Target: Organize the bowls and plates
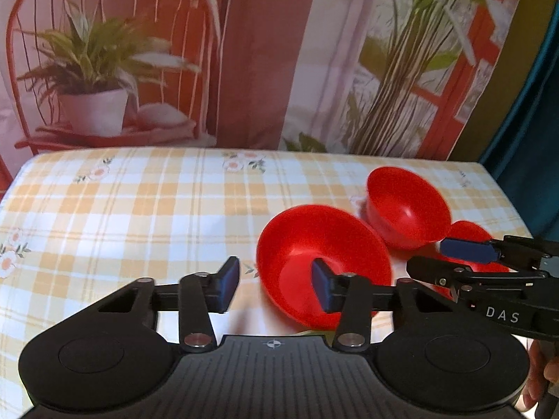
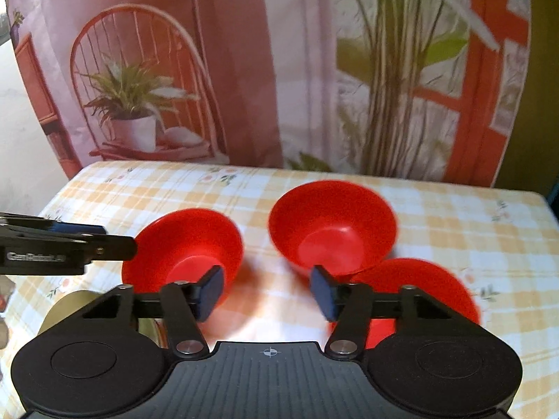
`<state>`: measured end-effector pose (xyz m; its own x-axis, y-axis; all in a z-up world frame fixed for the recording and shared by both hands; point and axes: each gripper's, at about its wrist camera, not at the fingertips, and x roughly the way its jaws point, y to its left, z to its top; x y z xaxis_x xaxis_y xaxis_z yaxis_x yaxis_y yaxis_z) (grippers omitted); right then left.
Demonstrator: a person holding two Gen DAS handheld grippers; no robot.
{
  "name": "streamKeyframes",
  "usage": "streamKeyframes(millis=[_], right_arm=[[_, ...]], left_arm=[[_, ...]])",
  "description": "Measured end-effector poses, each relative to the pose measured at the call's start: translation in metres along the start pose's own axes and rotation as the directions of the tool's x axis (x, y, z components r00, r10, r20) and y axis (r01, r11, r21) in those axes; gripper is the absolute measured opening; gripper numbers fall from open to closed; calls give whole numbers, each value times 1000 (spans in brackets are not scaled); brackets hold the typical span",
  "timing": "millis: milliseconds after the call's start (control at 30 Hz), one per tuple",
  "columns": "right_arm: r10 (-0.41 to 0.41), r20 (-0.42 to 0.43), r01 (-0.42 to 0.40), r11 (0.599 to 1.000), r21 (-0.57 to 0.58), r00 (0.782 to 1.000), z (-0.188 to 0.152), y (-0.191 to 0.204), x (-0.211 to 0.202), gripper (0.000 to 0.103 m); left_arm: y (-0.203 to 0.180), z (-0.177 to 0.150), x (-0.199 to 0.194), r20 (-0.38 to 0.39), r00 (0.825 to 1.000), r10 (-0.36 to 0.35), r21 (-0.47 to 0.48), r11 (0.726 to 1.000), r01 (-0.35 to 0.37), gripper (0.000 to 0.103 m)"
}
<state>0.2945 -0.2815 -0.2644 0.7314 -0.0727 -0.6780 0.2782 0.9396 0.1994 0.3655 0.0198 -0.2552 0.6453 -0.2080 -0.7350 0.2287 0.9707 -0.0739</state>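
Three red bowls sit on a yellow checked tablecloth [image 1: 139, 209]. In the left wrist view the near bowl [image 1: 314, 255] lies by my open, empty left gripper [image 1: 276, 284], whose right finger overlaps it. A second bowl [image 1: 407, 206] is behind, a third [image 1: 468, 230] is partly hidden by the right gripper [image 1: 464, 249]. In the right wrist view my open, empty right gripper [image 2: 267, 293] is above the cloth between the left bowl [image 2: 185, 244] and the middle bowl [image 2: 332, 223]. The third bowl [image 2: 426, 279] is at lower right.
A printed backdrop [image 1: 244, 52] with a chair and plants hangs behind the table. A gold-rimmed round object [image 2: 70, 305] shows at the near left in the right wrist view. The left gripper [image 2: 52, 244] enters from the left there. The tablecloth [image 2: 471, 227] extends right.
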Motion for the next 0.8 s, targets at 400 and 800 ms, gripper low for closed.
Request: streamKeyframes(millis=[400,800], right_arm=[[61,-55,-58,997,41,997,-2,6,34,33],[100,-48,-95,990,101,994,-3,5,38,13]], left_arm=[[10,-7,27,-42,998,-39,-30,999,38,25],[3,-13,28,-47,998,-52,7,999,52,18]])
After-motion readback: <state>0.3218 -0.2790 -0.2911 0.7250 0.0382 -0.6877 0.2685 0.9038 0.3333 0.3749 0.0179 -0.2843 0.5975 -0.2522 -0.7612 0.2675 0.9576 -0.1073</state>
